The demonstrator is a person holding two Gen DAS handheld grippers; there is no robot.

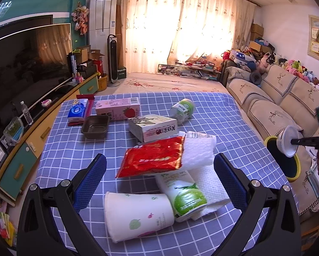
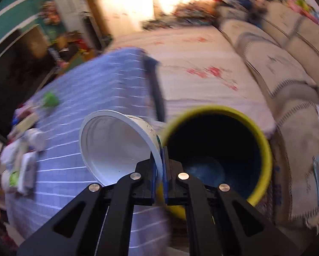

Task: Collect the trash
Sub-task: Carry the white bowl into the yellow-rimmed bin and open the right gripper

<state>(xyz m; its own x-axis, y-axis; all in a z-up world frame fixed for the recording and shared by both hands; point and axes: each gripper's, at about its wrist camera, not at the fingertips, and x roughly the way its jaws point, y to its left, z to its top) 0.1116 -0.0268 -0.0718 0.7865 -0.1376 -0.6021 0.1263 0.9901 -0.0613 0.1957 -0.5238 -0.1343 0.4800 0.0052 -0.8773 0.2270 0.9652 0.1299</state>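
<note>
Blue mesh-textured pads (image 1: 89, 183) on the left gripper (image 1: 159, 183) stand spread wide apart, holding nothing, over a table (image 1: 223, 111) draped in blue cloth with a white grid. Between those fingers lies a paper cup (image 1: 138, 215) on its side, white with small fruit prints, and just beside it a carton (image 1: 184, 194) bearing a green apple and the letters "NFC", resting on a sheet of dimpled white paper towel (image 1: 212, 183). Just ahead of the fingertips a glossy red foil pouch (image 1: 153, 155) overlaps a clear plastic bottle (image 1: 198, 136). Farther ahead sit a boxy carton (image 1: 153, 128) with a leaf print, a pink strawberry carton (image 1: 118, 108), a dark rectangular metal tray (image 1: 95, 127), a blue tissue pack (image 1: 78, 111) and a toppled green-labelled bottle (image 1: 182, 108); their print is too small to read. Well off to the right, the right gripper (image 2: 159, 166) has its blue-padded fingers pressed together on the rim wall of a smooth white plastic cup (image 2: 116, 145), one finger inside, one outside. That cup is tilted, its open mouth facing the camera, just left of the fingertips and touching the rim of a round yellow bin (image 2: 264, 145) with a dark blue interior, which lies just ahead and to the right of them. The right wrist view is motion-blurred.
</note>
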